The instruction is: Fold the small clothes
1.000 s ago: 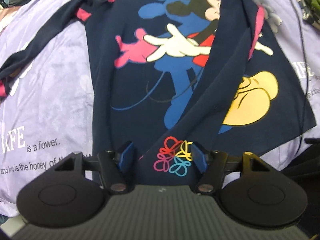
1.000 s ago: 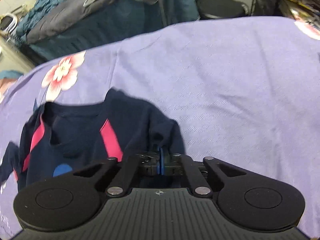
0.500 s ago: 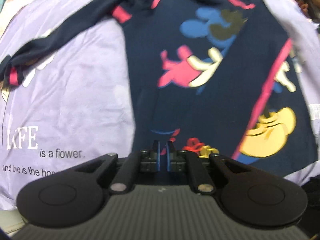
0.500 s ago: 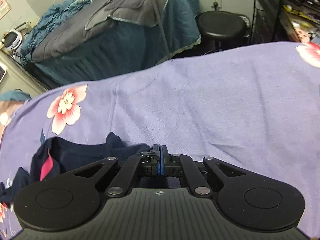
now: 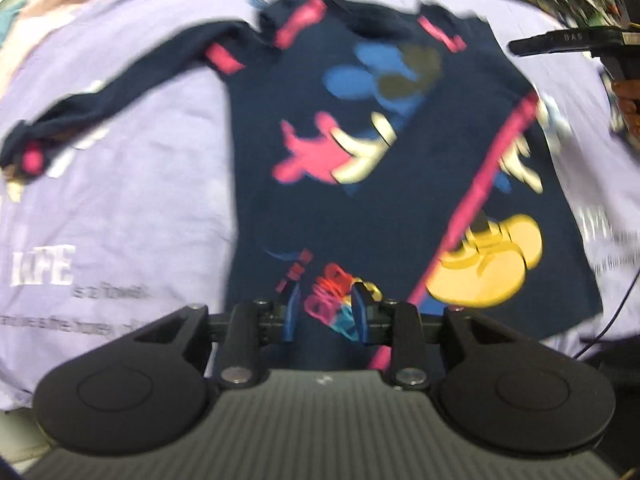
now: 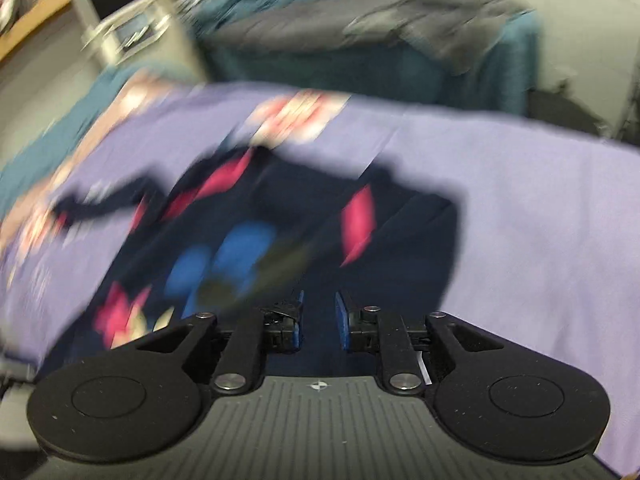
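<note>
A navy child's shirt [image 5: 360,208] with a bright cartoon print lies front up on the lavender sheet [image 5: 120,200]. Its left sleeve [image 5: 120,100] stretches out to the left, and a pink stripe [image 5: 480,200] runs diagonally down its right side. My left gripper [image 5: 325,304] hovers over the hem at the small flower print; its jaws are opening and the pads do not press on the cloth. The right gripper [image 6: 319,314] is above the shirt's [image 6: 280,240] shoulder area, jaws opening, nothing pinched. From the left wrist it shows at the far right [image 5: 560,40], held by a hand [image 5: 626,100].
White lettering [image 5: 44,272] is printed on the sheet left of the shirt. A teal-covered piece of furniture piled with grey cloth [image 6: 380,40] stands behind the bed. A dark cable [image 5: 616,312] hangs at the sheet's right edge. Both views are motion-blurred.
Both grippers were shut on the shirt half a second ago; their jaws now stand apart and the cloth lies loose. The right wrist view has swung from bare sheet over the shirt.
</note>
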